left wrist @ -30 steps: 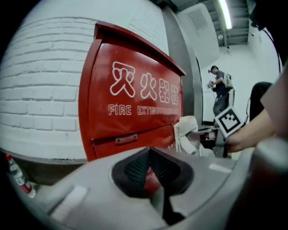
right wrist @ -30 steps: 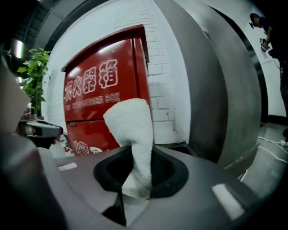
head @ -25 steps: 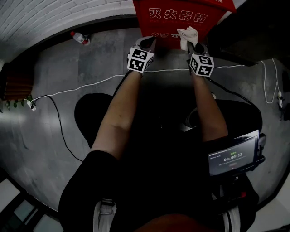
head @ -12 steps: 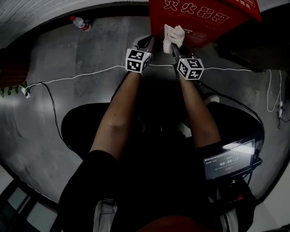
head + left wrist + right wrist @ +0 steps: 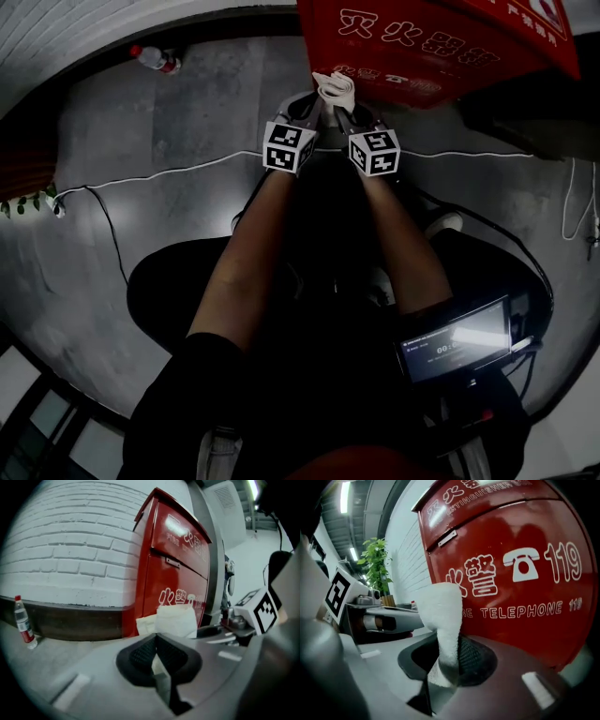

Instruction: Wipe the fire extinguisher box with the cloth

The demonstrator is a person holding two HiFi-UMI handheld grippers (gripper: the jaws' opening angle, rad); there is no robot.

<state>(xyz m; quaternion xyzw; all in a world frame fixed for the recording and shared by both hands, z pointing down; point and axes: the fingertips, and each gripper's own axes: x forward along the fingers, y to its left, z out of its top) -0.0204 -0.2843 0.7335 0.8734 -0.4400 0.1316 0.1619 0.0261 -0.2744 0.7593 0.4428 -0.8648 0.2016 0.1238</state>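
Cloth (image 5: 440, 616), likely soft, light and floppy, is clamped low, a sound hold, in the right gripper (image 5: 445, 663) fingers by the fire extinguisher box (image 5: 520, 597); left gripper (image 5: 157, 656) fingers together alongside.

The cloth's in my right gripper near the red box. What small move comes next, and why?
Probably ease the right gripper forward until the cloth presses against the fire extinguisher box, then sweep sideways. Its jaws are shut on the cloth, which stands bunched upright before the lower front panel, and firm contact isn't evident yet.
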